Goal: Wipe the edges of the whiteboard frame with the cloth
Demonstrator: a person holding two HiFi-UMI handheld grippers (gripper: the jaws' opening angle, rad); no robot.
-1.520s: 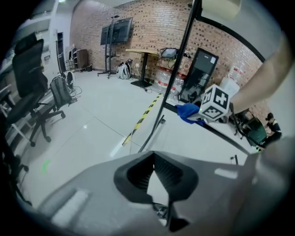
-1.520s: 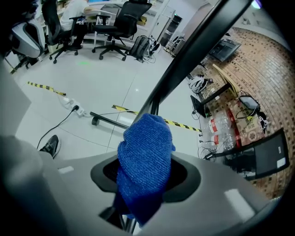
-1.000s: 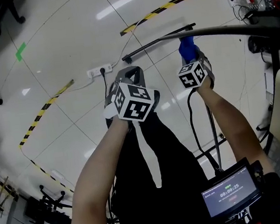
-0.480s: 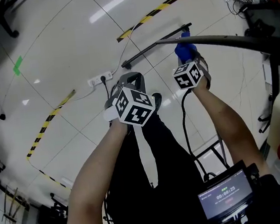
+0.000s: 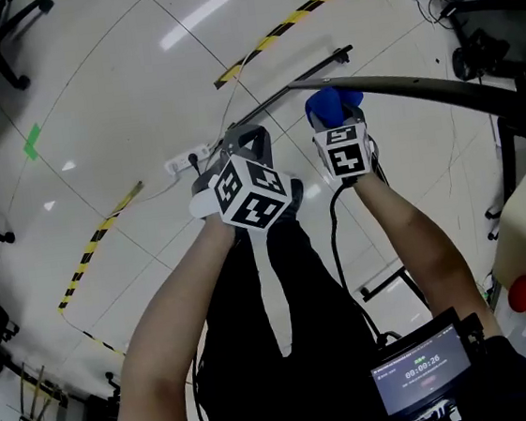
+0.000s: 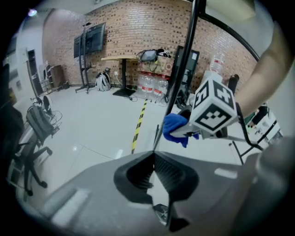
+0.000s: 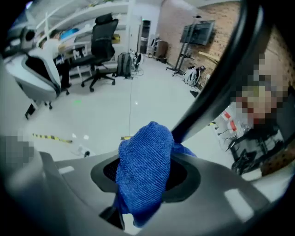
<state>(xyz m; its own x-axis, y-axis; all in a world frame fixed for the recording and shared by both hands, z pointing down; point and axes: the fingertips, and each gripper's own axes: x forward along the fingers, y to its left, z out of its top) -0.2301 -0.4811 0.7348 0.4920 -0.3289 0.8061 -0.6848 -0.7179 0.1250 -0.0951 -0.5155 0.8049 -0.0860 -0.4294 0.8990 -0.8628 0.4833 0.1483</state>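
Pale floor (image 7: 115, 106) behind; cloth (image 7: 143, 161) masks right gripper (image 7: 145, 179)'s fingers (image 7: 178, 179).

A small screen (image 5: 425, 370) at the head view's lower right shows a green timer, seemingly 00:00:26; its other lines are too small to read.

The cloth (image 7: 145, 170) is ribbed bright blue, the frame (image 5: 419, 86) black, the cubes (image 5: 249, 190) white with black square markers, the floor (image 5: 115, 71) glossy pale grey crossed by yellow-and-black striped tape (image 5: 312, 7), the wall (image 6: 138, 27) red-brown brick.
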